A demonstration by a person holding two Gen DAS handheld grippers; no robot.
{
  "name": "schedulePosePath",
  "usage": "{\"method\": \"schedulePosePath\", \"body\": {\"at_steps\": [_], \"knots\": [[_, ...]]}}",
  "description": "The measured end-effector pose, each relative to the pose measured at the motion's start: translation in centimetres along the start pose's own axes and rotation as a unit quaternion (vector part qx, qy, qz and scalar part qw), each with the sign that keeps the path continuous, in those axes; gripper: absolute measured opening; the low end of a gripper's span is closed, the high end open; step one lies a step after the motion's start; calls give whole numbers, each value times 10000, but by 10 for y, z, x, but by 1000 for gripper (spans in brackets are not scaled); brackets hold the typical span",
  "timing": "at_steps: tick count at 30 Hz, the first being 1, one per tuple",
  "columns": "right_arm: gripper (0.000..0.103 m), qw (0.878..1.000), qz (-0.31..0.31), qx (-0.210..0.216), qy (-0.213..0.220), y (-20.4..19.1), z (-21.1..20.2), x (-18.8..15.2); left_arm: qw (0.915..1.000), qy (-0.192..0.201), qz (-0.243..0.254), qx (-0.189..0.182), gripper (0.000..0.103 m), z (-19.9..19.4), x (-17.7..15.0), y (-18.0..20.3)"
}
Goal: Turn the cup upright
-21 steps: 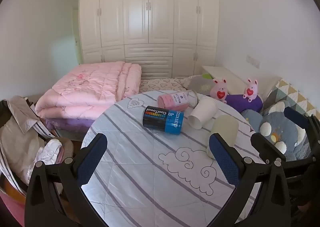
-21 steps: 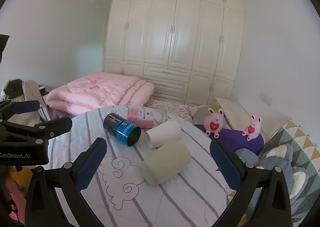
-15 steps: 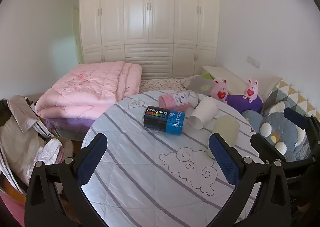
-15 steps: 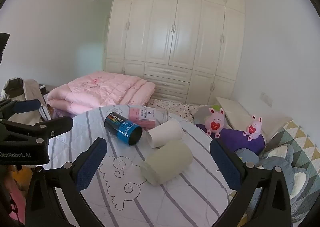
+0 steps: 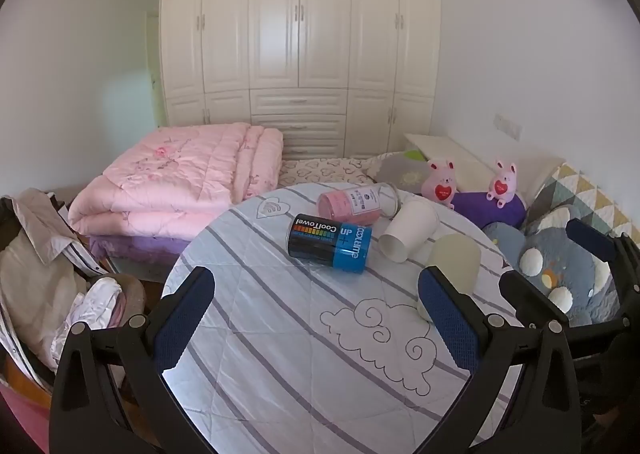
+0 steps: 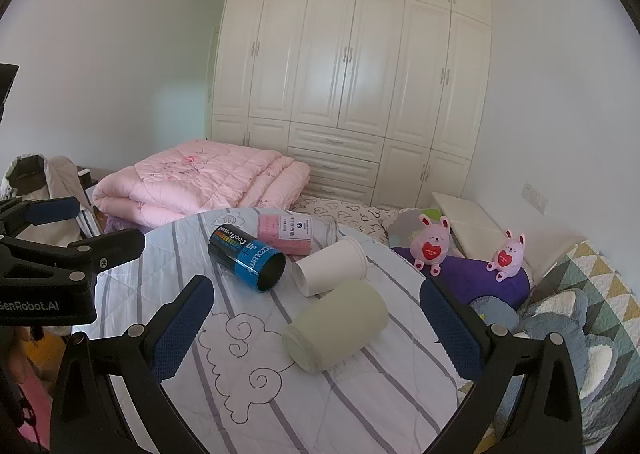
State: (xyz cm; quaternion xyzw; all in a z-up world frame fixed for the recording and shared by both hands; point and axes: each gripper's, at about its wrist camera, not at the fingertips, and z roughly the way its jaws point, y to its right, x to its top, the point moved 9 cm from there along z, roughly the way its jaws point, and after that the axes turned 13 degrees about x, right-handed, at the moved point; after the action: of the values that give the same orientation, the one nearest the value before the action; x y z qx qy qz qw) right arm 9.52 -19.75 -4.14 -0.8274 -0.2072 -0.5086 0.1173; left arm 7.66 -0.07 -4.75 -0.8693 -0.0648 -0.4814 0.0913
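Note:
Several containers lie on their sides on the round striped table (image 5: pixel 280 334) (image 6: pixel 248 394). A pale green cup (image 6: pixel 336 324) (image 5: pixel 454 262) lies nearest, between my right gripper's open fingers. A white paper cup (image 6: pixel 332 266) (image 5: pixel 408 230), a black and blue can (image 6: pixel 246 258) (image 5: pixel 328 242) and a pink-filled glass jar (image 6: pixel 296 234) (image 5: pixel 360 202) lie behind it. My right gripper (image 6: pixel 316 330) is open and empty above the table. My left gripper (image 5: pixel 316 318) is open and empty, short of the can; it also shows in the right wrist view (image 6: pixel 80 228).
A bed with a folded pink quilt (image 5: pixel 180 174) stands behind the table. Cushions and two pink plush rabbits (image 6: pixel 432 246) lie to the right. A chair with clothes (image 5: pixel 36 274) stands at the left. White wardrobes line the far wall.
Both grippers have drifted slightly; the view has shifted a little. The containers have not moved and both grippers stay open.

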Motion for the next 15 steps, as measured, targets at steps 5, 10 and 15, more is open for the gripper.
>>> {"method": "schedulePosePath", "body": {"at_steps": [5,10,15], "knots": [[103,10000,1,8,-3,0,2,-1,10000,-12,4,-5,103,0,0,1],[103,10000,-12,17,-16,-2,4,0,10000,-14,-3,-9,103,0,0,1],[103,10000,-11,-7,2,-1,6,-1,10000,-6,-5,1,103,0,4,6]]}}
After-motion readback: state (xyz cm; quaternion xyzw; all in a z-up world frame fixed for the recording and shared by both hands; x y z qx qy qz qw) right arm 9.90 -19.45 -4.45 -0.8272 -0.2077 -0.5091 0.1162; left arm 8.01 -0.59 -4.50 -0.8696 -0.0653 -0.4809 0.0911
